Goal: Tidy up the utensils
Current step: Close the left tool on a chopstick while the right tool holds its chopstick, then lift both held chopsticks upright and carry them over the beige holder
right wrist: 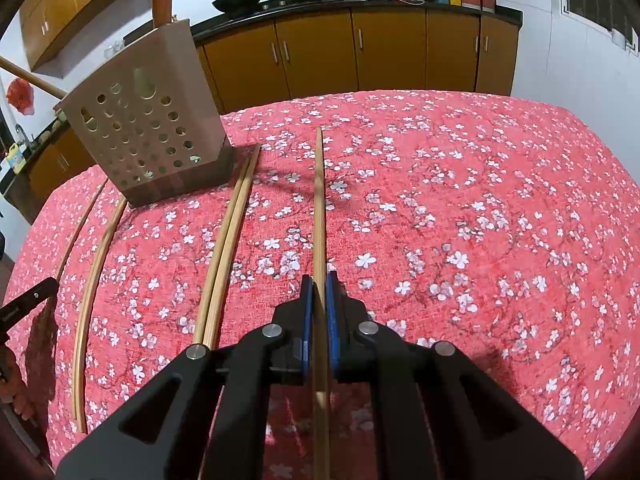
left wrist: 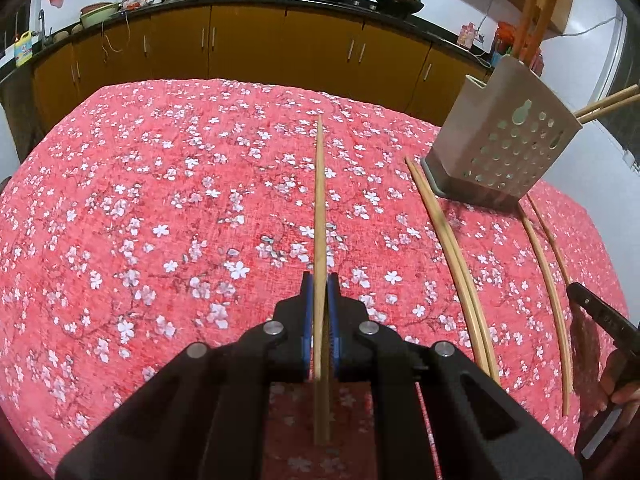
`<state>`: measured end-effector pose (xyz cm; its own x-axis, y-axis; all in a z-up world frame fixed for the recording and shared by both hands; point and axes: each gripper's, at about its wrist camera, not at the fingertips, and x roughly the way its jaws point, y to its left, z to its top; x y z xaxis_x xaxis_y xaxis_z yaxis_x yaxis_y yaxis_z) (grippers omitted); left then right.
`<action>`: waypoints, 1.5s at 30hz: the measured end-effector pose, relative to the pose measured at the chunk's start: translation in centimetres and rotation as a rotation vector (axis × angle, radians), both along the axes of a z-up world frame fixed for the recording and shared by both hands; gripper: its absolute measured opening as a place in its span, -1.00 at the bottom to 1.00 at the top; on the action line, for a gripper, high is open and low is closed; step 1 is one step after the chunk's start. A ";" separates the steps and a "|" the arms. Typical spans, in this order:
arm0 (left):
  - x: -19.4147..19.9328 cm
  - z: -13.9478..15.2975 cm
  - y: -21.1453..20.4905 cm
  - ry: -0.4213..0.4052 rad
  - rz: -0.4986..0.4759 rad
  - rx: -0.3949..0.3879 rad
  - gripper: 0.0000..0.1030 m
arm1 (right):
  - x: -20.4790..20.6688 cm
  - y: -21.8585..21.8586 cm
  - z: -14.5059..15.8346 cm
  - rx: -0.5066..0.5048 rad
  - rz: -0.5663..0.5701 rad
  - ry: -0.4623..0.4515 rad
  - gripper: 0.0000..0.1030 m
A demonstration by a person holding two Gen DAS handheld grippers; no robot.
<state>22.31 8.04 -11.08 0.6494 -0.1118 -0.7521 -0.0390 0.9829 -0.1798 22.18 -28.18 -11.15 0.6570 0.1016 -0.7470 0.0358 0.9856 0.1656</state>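
Both grippers, left (left wrist: 319, 280) and right (right wrist: 319, 280), each pinch one long wooden chopstick (left wrist: 319, 208) over the flowery red desk (left wrist: 160, 200). Tip each slowly into the grey holed plastic holder (left wrist: 500, 136).

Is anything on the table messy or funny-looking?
Yes. The utensil holder already has utensils sticking out, but four chopsticks lie loose on the tablecloth: a tidy pair beside it and two spread apart. Each gripper, left and right, grips one chopstick.
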 end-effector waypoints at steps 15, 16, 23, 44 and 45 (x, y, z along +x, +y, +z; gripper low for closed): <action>-1.4 0.1 -1.1 0.009 -0.014 0.065 -0.81 | -2.3 1.2 0.1 -0.049 0.023 0.004 -0.83; -1.7 0.1 -1.2 0.010 -0.015 0.064 -0.81 | -2.6 1.2 0.1 -0.045 0.023 0.005 -0.83; -2.4 0.2 -1.7 0.012 -0.026 0.073 -0.82 | -2.7 1.1 0.2 -0.039 0.021 0.005 -0.84; -3.4 10.2 0.1 -0.228 -0.001 0.020 -0.85 | -4.3 -1.8 10.4 -0.004 -0.056 -0.302 -0.86; -3.5 10.9 0.0 -0.250 -0.001 0.017 -0.85 | -4.3 -1.6 10.6 -0.004 -0.057 -0.310 -0.86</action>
<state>18.78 8.09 -0.15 0.8153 -0.1016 -0.5701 0.0057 0.9858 -0.1676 17.87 -29.82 -0.59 0.8580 0.0554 -0.5107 0.0399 0.9840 0.1737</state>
